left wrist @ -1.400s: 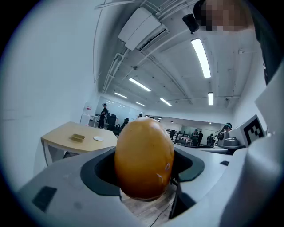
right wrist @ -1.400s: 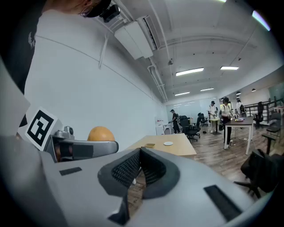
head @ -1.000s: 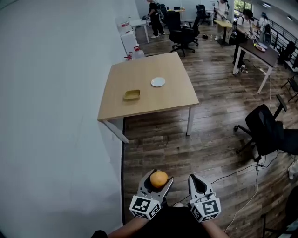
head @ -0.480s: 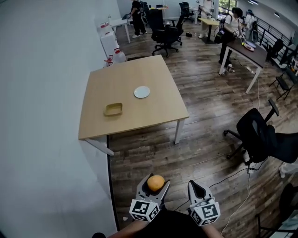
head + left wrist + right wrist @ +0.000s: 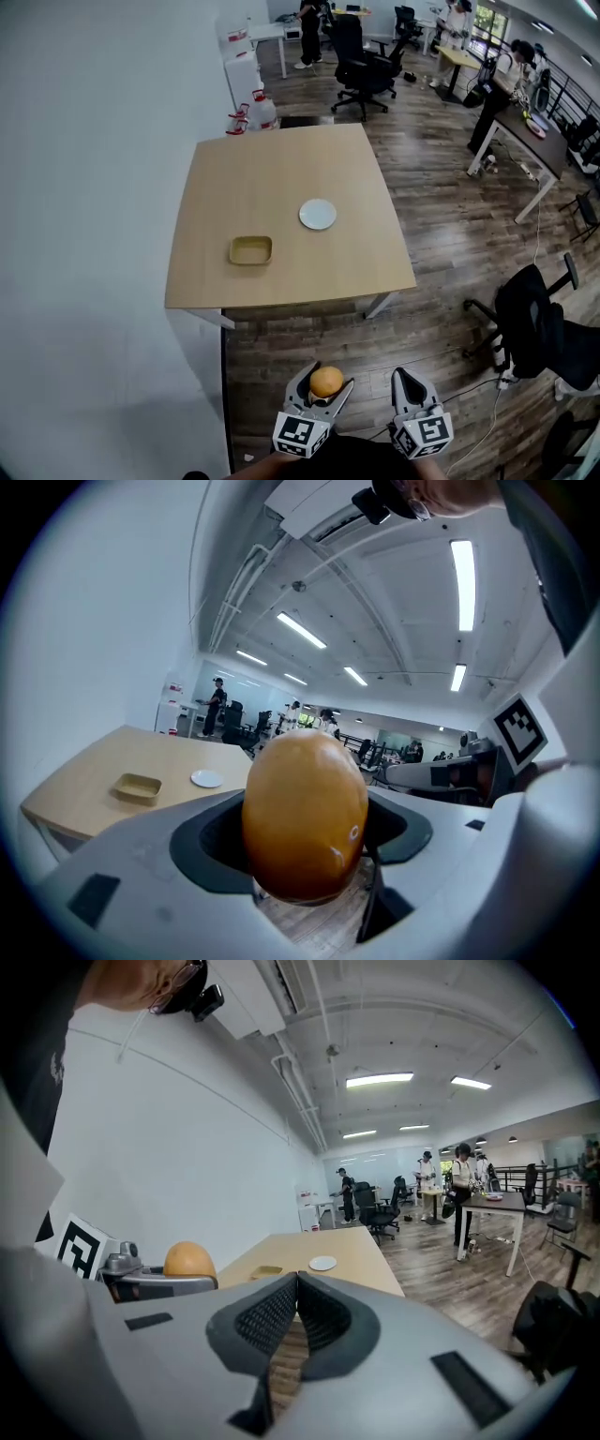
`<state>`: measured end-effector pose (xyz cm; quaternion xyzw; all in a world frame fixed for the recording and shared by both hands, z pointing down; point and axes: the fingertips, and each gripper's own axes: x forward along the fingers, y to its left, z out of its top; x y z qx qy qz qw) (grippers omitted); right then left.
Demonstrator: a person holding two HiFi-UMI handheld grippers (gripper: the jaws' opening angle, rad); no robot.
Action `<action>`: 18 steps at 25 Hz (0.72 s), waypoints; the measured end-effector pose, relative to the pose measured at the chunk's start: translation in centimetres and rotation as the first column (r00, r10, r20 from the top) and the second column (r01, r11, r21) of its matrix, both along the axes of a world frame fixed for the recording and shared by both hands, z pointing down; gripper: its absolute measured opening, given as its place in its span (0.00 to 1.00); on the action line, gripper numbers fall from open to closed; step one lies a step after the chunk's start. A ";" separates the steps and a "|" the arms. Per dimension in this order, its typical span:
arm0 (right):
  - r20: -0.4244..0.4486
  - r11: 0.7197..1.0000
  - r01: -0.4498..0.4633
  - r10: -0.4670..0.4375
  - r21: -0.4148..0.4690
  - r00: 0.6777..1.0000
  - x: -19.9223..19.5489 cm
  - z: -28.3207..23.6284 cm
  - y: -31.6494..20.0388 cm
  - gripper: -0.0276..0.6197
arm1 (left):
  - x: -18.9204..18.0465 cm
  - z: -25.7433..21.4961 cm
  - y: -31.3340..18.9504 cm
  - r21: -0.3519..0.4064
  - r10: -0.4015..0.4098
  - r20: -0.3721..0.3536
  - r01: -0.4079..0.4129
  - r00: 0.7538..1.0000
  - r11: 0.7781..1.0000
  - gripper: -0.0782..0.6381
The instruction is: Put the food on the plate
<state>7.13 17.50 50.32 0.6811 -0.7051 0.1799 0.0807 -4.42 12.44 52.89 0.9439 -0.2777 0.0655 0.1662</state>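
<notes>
My left gripper [image 5: 324,385] is shut on an orange round fruit [image 5: 326,382], which fills the middle of the left gripper view as the same fruit [image 5: 305,816]. My right gripper [image 5: 411,386] is shut and holds nothing; its jaws meet in the right gripper view [image 5: 296,1290]. Both grippers hang low over the wooden floor, well short of the table. On the light wooden table [image 5: 281,183] lies a small white plate [image 5: 318,214] and, to its left, a shallow tan dish [image 5: 251,250]. The plate [image 5: 206,779] also shows far off in the left gripper view.
A white wall [image 5: 94,234] runs along the table's left side. Black office chairs [image 5: 536,319] stand to the right on the wood floor, with cables near them. Further desks, chairs and several people [image 5: 310,28] fill the back of the room.
The view has closed in on the table, which now sits larger and more central. Both grippers keep their pose, the fruit still held in the left one.
</notes>
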 end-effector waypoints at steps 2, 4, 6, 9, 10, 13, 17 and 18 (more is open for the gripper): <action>-0.008 1.000 -0.002 0.002 -0.008 1.000 -0.1 -0.4 -3.0 0.14 | -0.4 -0.2 -2.6 0.011 0.001 -0.004 -0.001 1.000 1.000 0.56; -0.002 1.000 -0.002 0.002 -0.004 1.000 -0.5 -0.8 -5.7 0.14 | -0.7 -0.2 -5.4 0.025 0.002 -0.002 -0.002 1.000 1.000 0.56; 0.010 1.000 0.002 -0.002 0.013 1.000 -0.7 -0.8 -7.1 0.14 | -0.9 0.2 -7.4 0.027 -0.005 -0.004 0.005 1.000 1.000 0.56; 0.001 0.999 0.023 -0.023 0.026 1.000 -0.9 -0.8 -8.6 0.14 | -0.9 0.0 -9.6 0.034 -0.029 -0.023 0.029 0.999 0.999 0.56; -0.010 0.999 0.035 -0.035 0.027 0.999 -1.0 -1.0 -9.4 0.14 | -0.9 -0.2 -10.2 0.045 -0.036 -0.022 0.036 0.999 0.998 0.56; -0.023 0.997 0.061 -0.060 0.050 0.998 -1.0 -1.6 -11.9 0.14 | -1.0 -0.3 -11.7 0.047 -0.063 -0.019 0.064 0.998 0.997 0.56; -0.027 0.993 0.079 -0.077 0.084 0.997 -0.5 -1.8 -15.2 0.14 | -1.1 0.2 -14.0 0.021 -0.109 -0.032 0.109 0.994 0.994 0.56; -0.026 0.992 0.088 -0.086 0.087 0.996 -0.4 -1.7 -16.0 0.14 | -0.9 0.1 -14.6 0.028 -0.112 -0.031 0.113 0.993 0.993 0.56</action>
